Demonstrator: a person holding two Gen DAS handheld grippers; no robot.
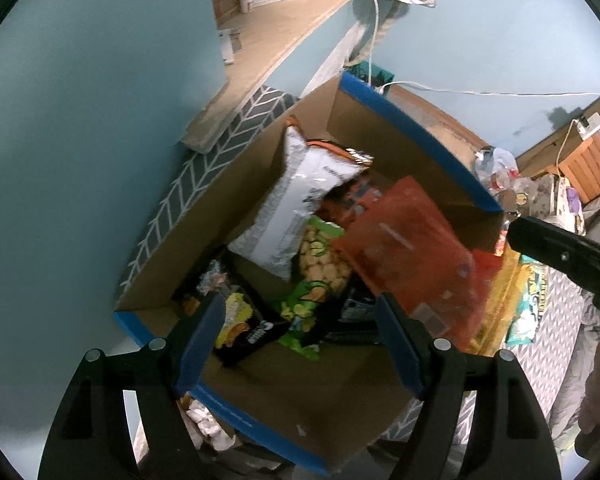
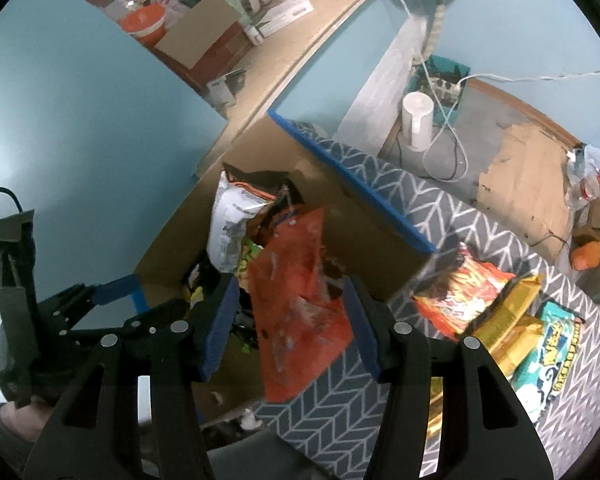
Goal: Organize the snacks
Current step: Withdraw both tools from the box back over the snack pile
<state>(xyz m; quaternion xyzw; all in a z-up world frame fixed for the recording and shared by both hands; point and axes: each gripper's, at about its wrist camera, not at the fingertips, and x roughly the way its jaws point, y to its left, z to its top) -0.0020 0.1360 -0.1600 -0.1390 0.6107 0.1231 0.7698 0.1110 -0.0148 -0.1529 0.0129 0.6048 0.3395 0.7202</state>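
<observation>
A cardboard box (image 1: 412,128) with blue-taped rims stands on a grey chevron mat and holds several snack bags: a white bag (image 1: 292,208), a green bag (image 1: 320,276) and a black-and-yellow bag (image 1: 236,320). My left gripper (image 1: 300,320) hovers over the box, open, with nothing between its fingers. A blurred orange-red bag (image 2: 300,312) hangs over the box's near right edge (image 2: 340,168), between the fingers of my right gripper (image 2: 290,292). Its jaws stand apart and the left pad is clear of the bag. The same bag (image 1: 408,248) shows in the left wrist view.
More snacks lie on the chevron mat (image 2: 340,412) to the right: a red-orange bag (image 2: 464,292), a gold bag (image 2: 512,320) and a teal bag (image 2: 552,356). A wooden shelf (image 2: 300,36) with clutter runs behind the box. White cables and a white jug (image 2: 418,120) are on the floor.
</observation>
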